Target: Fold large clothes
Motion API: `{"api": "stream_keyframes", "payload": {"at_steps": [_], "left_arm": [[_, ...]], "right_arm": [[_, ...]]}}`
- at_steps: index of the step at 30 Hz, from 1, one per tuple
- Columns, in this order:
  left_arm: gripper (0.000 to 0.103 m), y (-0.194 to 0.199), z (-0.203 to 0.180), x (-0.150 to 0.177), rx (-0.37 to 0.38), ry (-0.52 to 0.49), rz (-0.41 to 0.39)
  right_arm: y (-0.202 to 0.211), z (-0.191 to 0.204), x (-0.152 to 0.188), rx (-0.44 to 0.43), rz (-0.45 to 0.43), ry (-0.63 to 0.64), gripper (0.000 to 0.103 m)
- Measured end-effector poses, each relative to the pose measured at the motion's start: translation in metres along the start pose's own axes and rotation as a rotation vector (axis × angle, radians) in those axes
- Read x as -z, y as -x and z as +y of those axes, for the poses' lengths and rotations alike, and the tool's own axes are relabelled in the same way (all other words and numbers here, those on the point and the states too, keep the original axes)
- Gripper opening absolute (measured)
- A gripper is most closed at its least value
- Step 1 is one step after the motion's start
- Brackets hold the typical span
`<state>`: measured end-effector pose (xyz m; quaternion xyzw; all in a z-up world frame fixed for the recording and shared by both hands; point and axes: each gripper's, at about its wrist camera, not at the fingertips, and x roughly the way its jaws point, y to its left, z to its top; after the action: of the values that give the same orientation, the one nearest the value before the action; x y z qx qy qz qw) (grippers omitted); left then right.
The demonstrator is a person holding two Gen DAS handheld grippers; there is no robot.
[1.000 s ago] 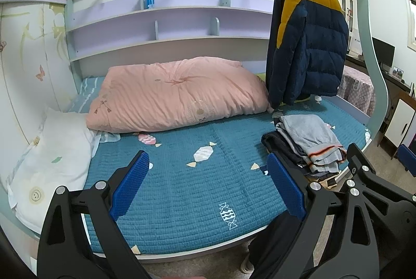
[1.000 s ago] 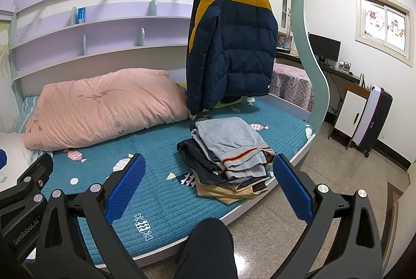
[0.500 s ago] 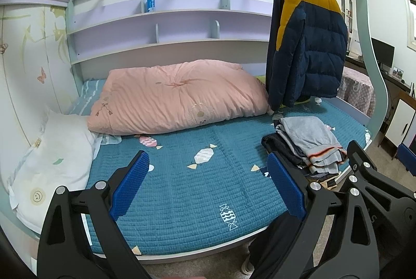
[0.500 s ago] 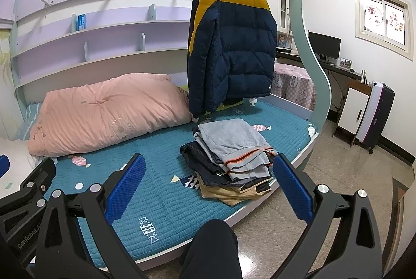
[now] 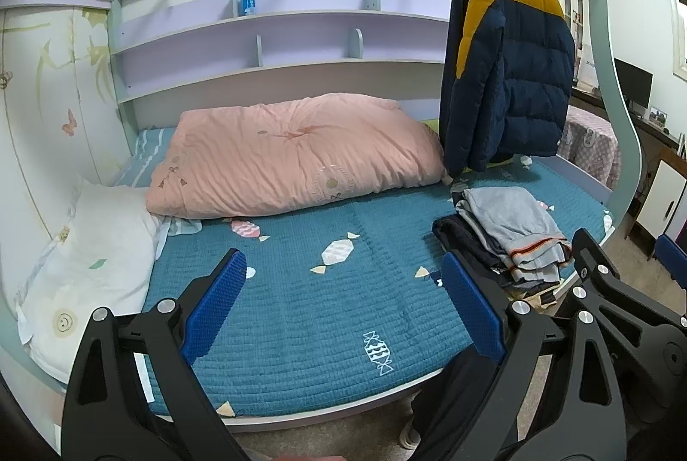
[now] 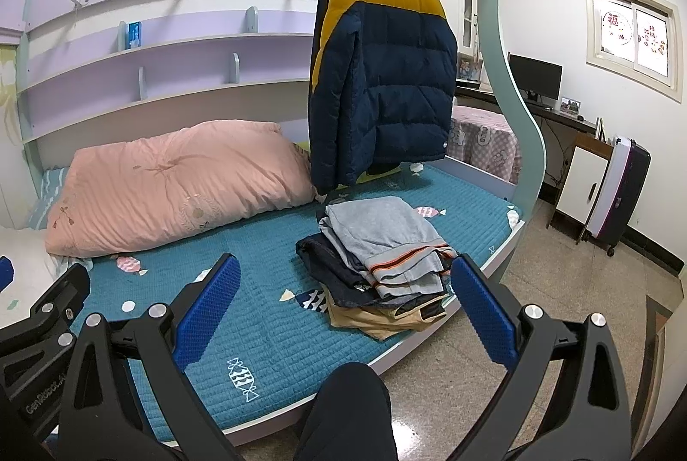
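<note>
A navy and yellow puffer jacket [image 5: 506, 74] hangs from a rail over the bed's right end; it also shows in the right wrist view [image 6: 382, 74]. A stack of folded clothes [image 6: 382, 259], grey on top, lies on the teal bedspread [image 6: 266, 310] near the front edge, and shows in the left wrist view [image 5: 511, 233]. My left gripper [image 5: 343, 306] is open and empty, held before the bed's front edge. My right gripper [image 6: 343, 310] is open and empty, in front of the stack.
A pink duvet [image 5: 292, 156] lies along the back of the bed and a white pillow [image 5: 86, 250] at the left. Shelves [image 5: 275, 36] run behind. A bunk post [image 6: 506, 83], desk with monitor [image 6: 534, 77], cabinet [image 6: 579, 182] and suitcase [image 6: 618, 195] stand at right.
Both grippers have tilted slightly upward and back, so the bed sits lower in both views. Both stay open and empty. Nothing on the bed has moved.
</note>
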<state>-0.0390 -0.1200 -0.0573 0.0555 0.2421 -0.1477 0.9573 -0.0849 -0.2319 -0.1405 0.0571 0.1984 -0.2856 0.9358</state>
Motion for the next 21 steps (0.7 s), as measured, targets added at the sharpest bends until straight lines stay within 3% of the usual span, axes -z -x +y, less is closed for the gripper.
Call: {"api": "stream_keyframes", "payload": {"at_steps": [21], "left_arm": [[0.093, 0.0054, -0.0019, 0.0026, 0.014, -0.013, 0.007]], "right_arm": [[0.0038, -0.0005, 0.0002, 0.015, -0.006, -0.001, 0.095]]}}
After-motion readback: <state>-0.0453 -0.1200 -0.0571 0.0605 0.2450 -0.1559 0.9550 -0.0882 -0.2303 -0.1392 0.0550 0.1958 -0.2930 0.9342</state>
